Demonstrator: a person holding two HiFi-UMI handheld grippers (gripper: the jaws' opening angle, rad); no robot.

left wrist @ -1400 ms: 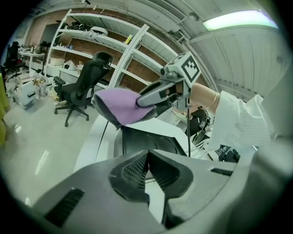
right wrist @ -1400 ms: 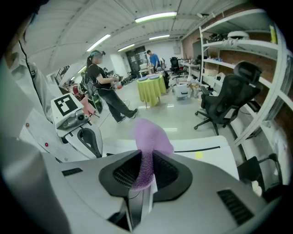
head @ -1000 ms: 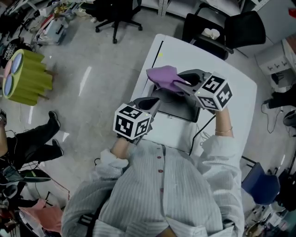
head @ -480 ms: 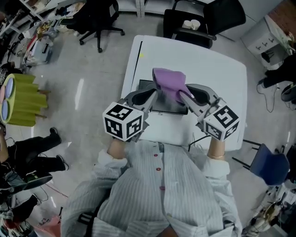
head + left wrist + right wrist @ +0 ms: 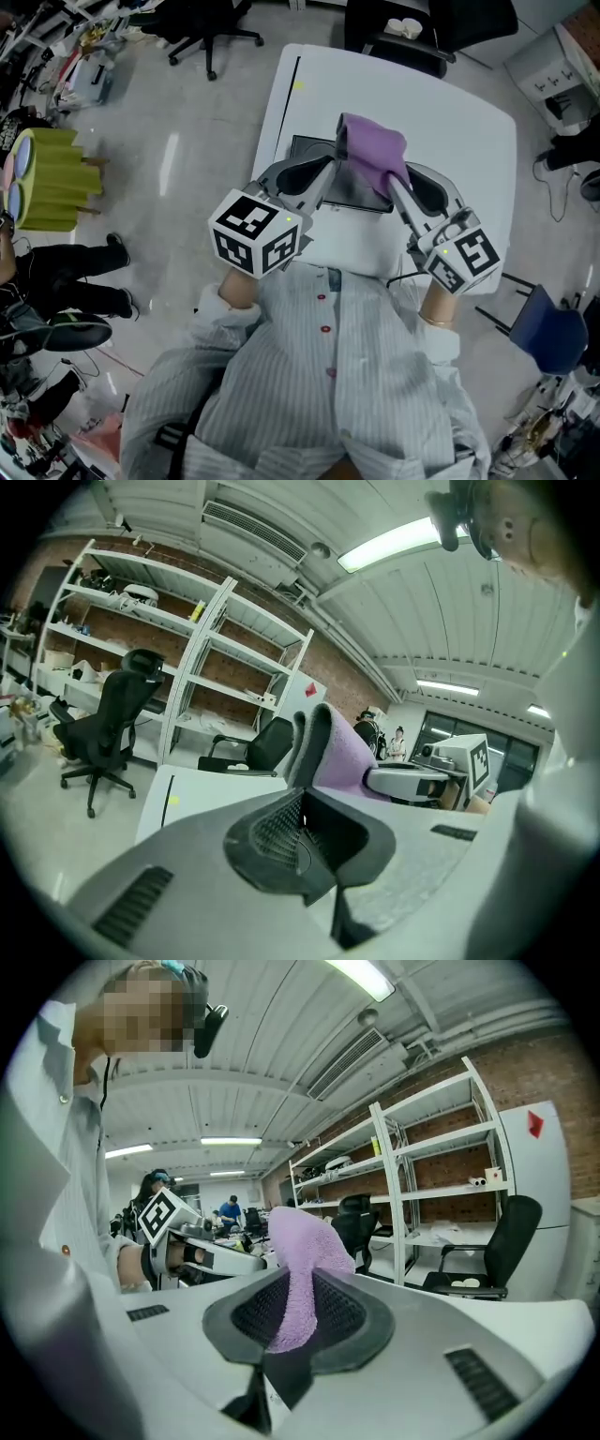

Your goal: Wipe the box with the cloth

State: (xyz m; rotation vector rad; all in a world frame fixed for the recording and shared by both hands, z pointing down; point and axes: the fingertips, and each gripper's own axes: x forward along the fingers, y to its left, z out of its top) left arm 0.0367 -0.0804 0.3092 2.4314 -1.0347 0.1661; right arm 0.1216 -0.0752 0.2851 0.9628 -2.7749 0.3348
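Head view: the fuzzy purple cloth (image 5: 372, 150) hangs above the flat dark box (image 5: 305, 148), pinched by the right gripper (image 5: 391, 182). The left gripper (image 5: 331, 168), closed, nips its edge. That slight hold may slip, dropping a corner.

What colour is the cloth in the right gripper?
Light purple, all one colour. The cloth shows best in the right gripper view.

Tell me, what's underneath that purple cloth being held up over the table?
A dark, flat box lies on the white table below the purple cloth. The cloth hides the box's right part, so anything there cannot be seen.
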